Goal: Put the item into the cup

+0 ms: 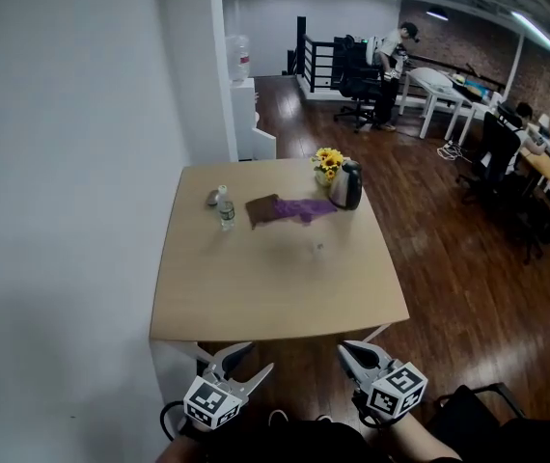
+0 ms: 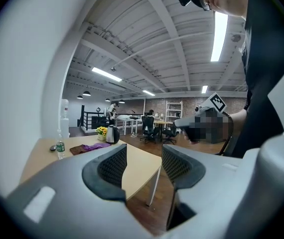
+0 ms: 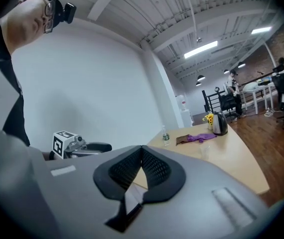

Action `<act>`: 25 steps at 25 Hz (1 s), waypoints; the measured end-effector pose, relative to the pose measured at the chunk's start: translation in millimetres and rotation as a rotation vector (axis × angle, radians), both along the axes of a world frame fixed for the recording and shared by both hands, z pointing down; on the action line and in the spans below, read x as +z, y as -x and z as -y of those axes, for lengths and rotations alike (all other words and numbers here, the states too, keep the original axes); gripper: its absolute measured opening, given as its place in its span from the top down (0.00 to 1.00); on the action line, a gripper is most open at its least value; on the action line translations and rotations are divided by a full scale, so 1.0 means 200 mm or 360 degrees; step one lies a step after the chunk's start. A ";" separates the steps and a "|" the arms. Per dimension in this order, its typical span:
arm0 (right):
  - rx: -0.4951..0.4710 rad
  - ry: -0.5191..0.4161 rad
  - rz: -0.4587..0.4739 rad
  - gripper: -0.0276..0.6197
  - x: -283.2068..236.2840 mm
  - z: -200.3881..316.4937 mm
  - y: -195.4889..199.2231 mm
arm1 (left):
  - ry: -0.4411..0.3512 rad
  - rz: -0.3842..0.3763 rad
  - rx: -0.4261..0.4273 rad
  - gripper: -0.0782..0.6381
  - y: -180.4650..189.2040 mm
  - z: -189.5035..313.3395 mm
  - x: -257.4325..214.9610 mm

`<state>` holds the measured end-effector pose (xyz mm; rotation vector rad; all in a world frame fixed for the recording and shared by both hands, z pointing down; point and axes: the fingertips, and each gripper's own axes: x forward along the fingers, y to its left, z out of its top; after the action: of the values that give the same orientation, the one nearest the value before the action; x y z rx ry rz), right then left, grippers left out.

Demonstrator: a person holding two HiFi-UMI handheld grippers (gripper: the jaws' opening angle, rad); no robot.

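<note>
The purple cloth [image 1: 304, 207] lies flat at the far side of the worktop [image 1: 275, 287], its long axis running left to right between a brown cloth [image 1: 262, 209] and the kettle [image 1: 348, 186]. The clear cup [image 1: 318, 248] stands alone nearer the middle. Both grippers hang off the near edge, pointing forward. The left gripper [image 1: 256, 358] has its fingers apart and empty; the right gripper [image 1: 350, 352] has its fingers together. The near half of the worktop is bare.

Cup [image 1: 318, 248], on the near side of the kettle [image 1: 346, 185]: transparent, faint, contents indiscernible. Small dark object [image 1: 212, 199] far left of the kettle: too small to identify. Purple cloth [image 1: 304, 207] left of the kettle covers part of a brown item [image 1: 262, 209].
</note>
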<state>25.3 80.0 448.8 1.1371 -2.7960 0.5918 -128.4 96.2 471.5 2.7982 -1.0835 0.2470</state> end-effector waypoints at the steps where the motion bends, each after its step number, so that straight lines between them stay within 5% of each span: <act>1: -0.0005 -0.0004 -0.0006 0.94 -0.01 -0.01 0.00 | 0.0001 -0.0008 -0.0011 0.59 0.00 -0.01 -0.01; 25: -0.0051 -0.0069 -0.0031 0.95 -0.06 -0.12 -0.13 | -0.0055 0.0040 0.0007 0.61 -0.14 -0.07 -0.09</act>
<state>51.6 104.6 437.8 1.0972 -2.8182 0.5170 -100.3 110.9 454.2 2.8355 -1.0979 0.2673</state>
